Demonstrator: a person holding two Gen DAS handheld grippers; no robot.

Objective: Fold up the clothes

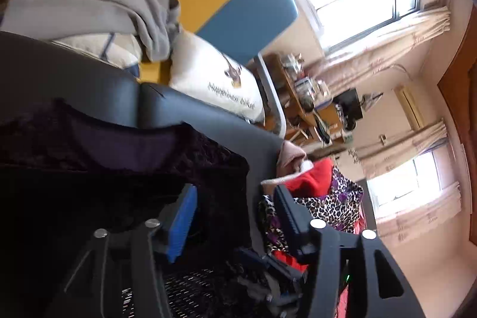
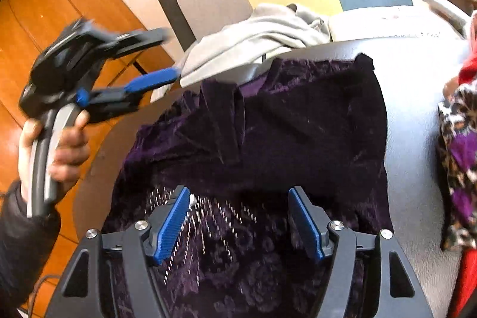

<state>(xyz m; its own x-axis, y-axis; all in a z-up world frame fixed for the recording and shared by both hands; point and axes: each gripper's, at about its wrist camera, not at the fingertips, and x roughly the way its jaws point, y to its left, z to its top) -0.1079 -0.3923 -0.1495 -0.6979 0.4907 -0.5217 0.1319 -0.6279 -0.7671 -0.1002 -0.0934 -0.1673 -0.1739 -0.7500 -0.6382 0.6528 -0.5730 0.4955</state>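
The purple top lies spread on the grey seat. My right gripper hangs over its beaded hem, fingers spread, empty. My left gripper, also released, is off its left edge, near a grey garment.

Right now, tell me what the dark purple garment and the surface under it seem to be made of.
Purple garment: looks like velvet or velour, with a soft sheen, an embossed floral pattern and rows of small silvery beads or studs near the right gripper. Grey surface: smooth with a dull shine, probably faux leather or vinyl; a seam shows in the left wrist view.
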